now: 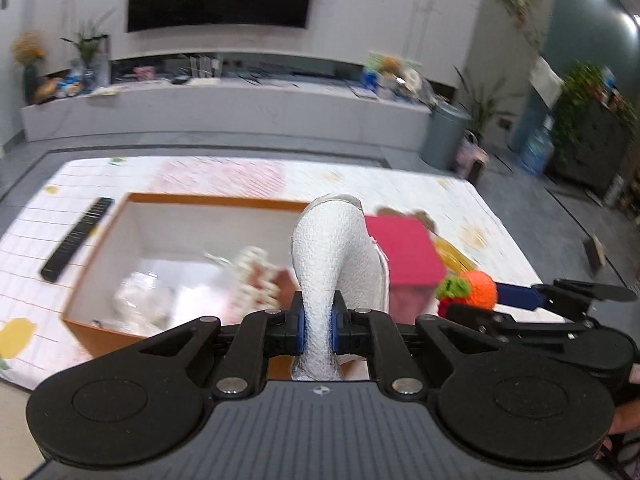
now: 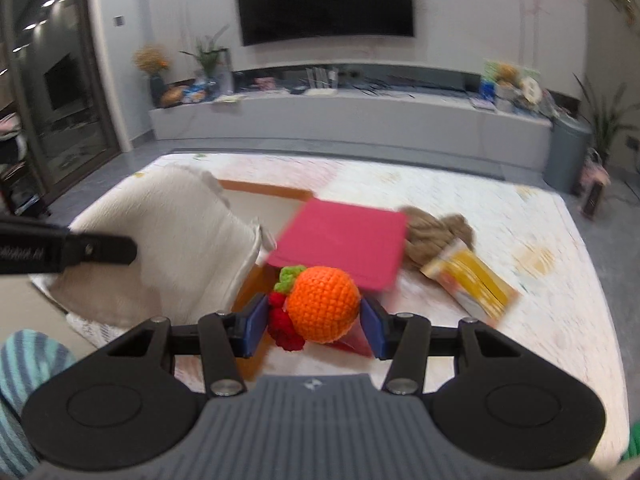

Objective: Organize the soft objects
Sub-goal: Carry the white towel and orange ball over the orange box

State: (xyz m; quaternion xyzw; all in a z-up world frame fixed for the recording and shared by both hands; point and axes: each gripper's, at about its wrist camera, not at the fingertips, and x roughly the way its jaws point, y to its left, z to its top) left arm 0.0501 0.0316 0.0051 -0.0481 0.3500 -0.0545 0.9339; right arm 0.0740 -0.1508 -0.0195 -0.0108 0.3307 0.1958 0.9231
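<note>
Over patterned mat (image 1: 240, 176): left gripper (image 1: 319, 326) pinching white towel (image 1: 336, 256) above orange box (image 1: 100, 320), right gripper (image 2: 314, 322) clamping crocheted orange (image 2: 323, 304); towel likely to snag box rim, orange to slip.

White towel (image 1: 332, 264) between fingers (image 1: 298, 322) (blurry, probably)

A white textured cloth (image 1: 334, 264), pinched to a narrow waist low down and bulging above, rises at 12 o'clock over the near right end of an open orange-rimmed cardboard box (image 1: 96, 322) with a white interior. At 3 o'clock of the cloth hangs a crocheted orange ball (image 2: 322, 303) with a green leaf tuft and red knitted berries, a brown knitted bundle (image 2: 434, 234) lying beyond at its 1 o'clock.
</note>
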